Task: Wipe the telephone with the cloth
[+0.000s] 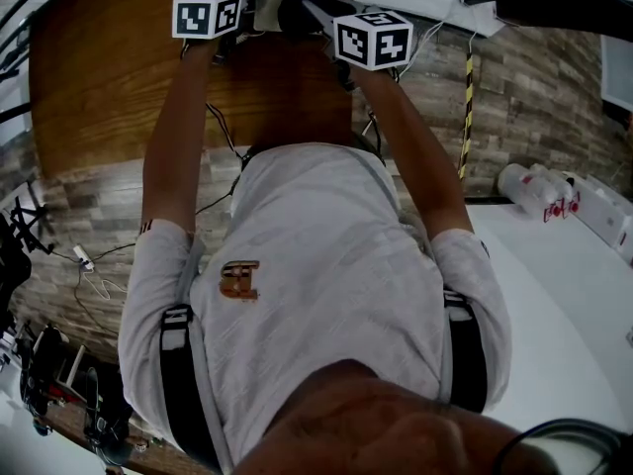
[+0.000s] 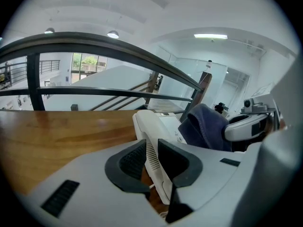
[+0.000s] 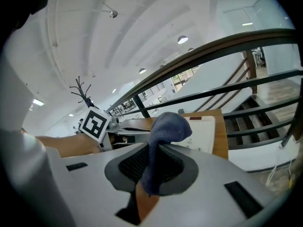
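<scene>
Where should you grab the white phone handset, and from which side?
Probably grip the handset across its slim middle, coming from its near end, like the left gripper does. It is long and narrow with flat sides, so jaws close squarely there.

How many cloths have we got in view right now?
1. The blue cloth is clamped in the right tongs, right by the telephone on the wooden desk. Much of the desk is out of view, so another may be hidden.
</scene>
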